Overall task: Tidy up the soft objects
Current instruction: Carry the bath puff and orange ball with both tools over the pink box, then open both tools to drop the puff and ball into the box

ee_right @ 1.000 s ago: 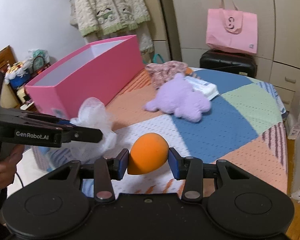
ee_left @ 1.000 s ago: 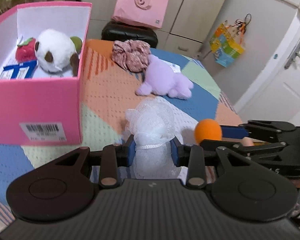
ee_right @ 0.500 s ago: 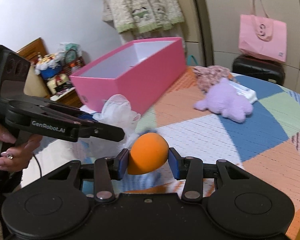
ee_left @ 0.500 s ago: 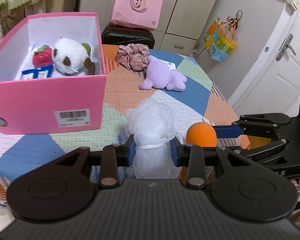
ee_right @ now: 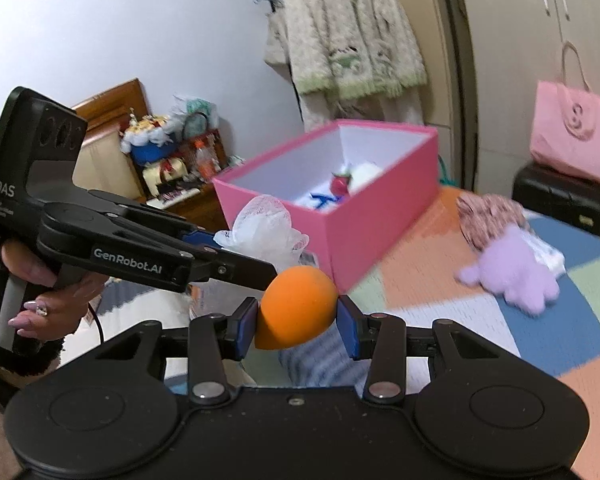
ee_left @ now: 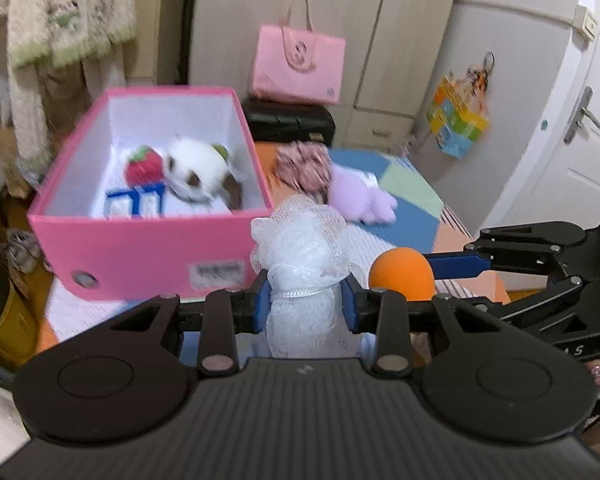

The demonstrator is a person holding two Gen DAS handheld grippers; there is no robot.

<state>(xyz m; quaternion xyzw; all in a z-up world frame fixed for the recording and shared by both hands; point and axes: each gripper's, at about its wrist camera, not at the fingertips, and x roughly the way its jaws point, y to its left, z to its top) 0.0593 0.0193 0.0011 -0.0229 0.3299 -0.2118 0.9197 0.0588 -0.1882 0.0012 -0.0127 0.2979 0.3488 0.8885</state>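
My left gripper (ee_left: 305, 304) is shut on a white mesh bath pouf (ee_left: 300, 240), held in the air near the front wall of the pink box (ee_left: 140, 256). My right gripper (ee_right: 296, 320) is shut on an orange egg-shaped sponge (ee_right: 296, 308), just right of the pouf; the sponge (ee_left: 402, 274) also shows in the left wrist view. The pink box (ee_right: 376, 216) holds a white and brown plush (ee_left: 200, 176), a red strawberry plush (ee_left: 144, 168) and a blue-and-white item (ee_left: 134, 200). A lilac plush (ee_left: 364, 200) and a pink patterned scrunchie (ee_left: 304, 164) lie on the patchwork bedspread (ee_right: 480, 320).
A pink tote bag (ee_left: 298, 68) sits on a black case (ee_left: 292, 122) behind the bed. A knitted garment (ee_right: 348, 28) hangs on the wall. A cluttered wooden side table (ee_right: 172, 168) stands left of the bed. A person's hand (ee_right: 48, 300) holds the left gripper's handle.
Both grippers have risen and drawn back with the pouf and the sponge still held. The box interior now shows from higher up, and the bed's near edge has come into view.
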